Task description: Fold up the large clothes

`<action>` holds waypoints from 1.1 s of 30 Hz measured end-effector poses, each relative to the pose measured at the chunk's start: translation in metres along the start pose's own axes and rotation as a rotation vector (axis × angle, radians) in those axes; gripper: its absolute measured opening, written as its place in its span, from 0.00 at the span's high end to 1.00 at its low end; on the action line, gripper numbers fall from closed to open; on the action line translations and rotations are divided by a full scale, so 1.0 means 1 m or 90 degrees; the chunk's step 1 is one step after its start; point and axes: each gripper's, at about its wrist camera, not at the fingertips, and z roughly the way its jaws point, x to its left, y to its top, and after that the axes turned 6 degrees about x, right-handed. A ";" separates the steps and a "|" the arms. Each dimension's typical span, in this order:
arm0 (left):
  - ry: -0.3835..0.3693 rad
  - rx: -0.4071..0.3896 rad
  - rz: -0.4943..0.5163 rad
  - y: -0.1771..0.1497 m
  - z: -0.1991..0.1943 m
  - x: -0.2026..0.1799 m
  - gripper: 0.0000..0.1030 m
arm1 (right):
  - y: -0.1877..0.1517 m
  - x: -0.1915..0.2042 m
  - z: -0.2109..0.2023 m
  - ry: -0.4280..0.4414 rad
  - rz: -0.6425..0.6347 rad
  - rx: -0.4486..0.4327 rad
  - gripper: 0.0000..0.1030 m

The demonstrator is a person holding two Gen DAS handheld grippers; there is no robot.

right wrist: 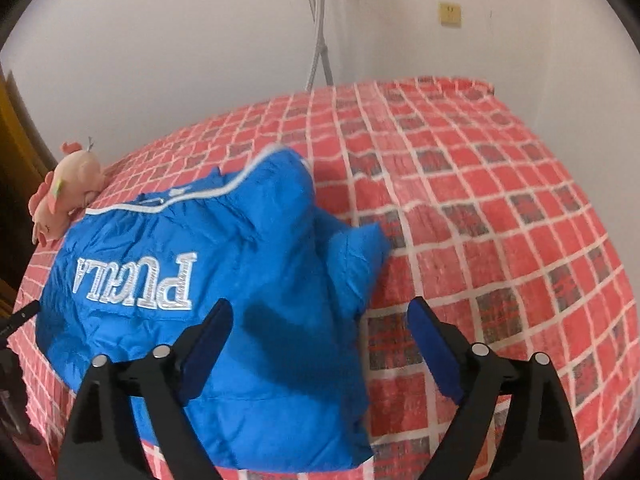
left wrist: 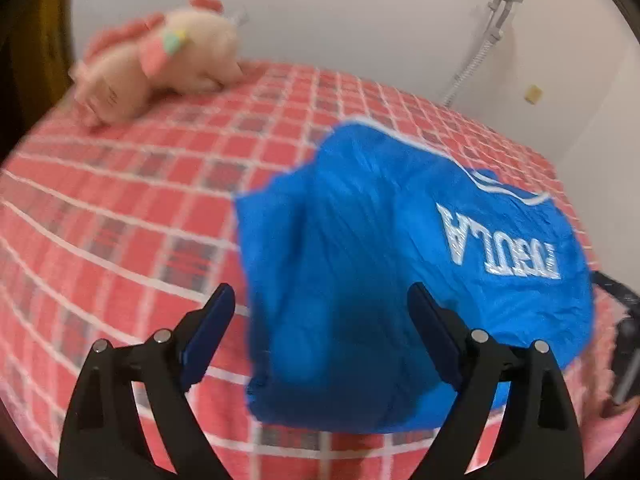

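Observation:
A bright blue puffy jacket (left wrist: 384, 264) with white lettering and white trim lies folded on the red checked bed; in the right wrist view the same jacket (right wrist: 224, 280) fills the lower left. My left gripper (left wrist: 322, 300) hangs open above the jacket's near left edge, with nothing between its blue pads (left wrist: 430, 332). My right gripper (right wrist: 320, 316) is open too, above the jacket's near right edge, and nothing sits between its fingers (right wrist: 208, 340). Neither gripper touches the cloth.
A pink plush toy (left wrist: 160, 60) lies at the far left of the bed (left wrist: 120, 208), also visible as the plush toy (right wrist: 68, 192) beside the jacket's collar. A metal stand (right wrist: 318, 32) leans on the white wall behind. The bed (right wrist: 500, 220) stretches to the right.

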 end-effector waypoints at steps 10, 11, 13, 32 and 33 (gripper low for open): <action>-0.029 0.016 0.028 -0.007 0.042 -0.007 0.03 | -0.005 0.005 0.045 0.081 -0.014 0.056 0.06; -0.034 0.014 0.025 -0.007 0.044 -0.005 0.02 | -0.006 0.006 0.051 0.087 -0.014 0.059 0.05; -0.046 0.008 0.015 -0.007 0.047 -0.002 0.02 | -0.006 0.005 0.058 0.110 -0.007 0.070 0.05; -0.088 -0.113 0.008 -0.014 -0.025 -0.034 0.89 | -0.006 0.028 -0.023 0.194 -0.043 -0.044 0.77; -0.093 -0.122 0.014 -0.014 -0.033 -0.037 0.89 | -0.007 0.032 -0.034 0.196 -0.050 -0.054 0.77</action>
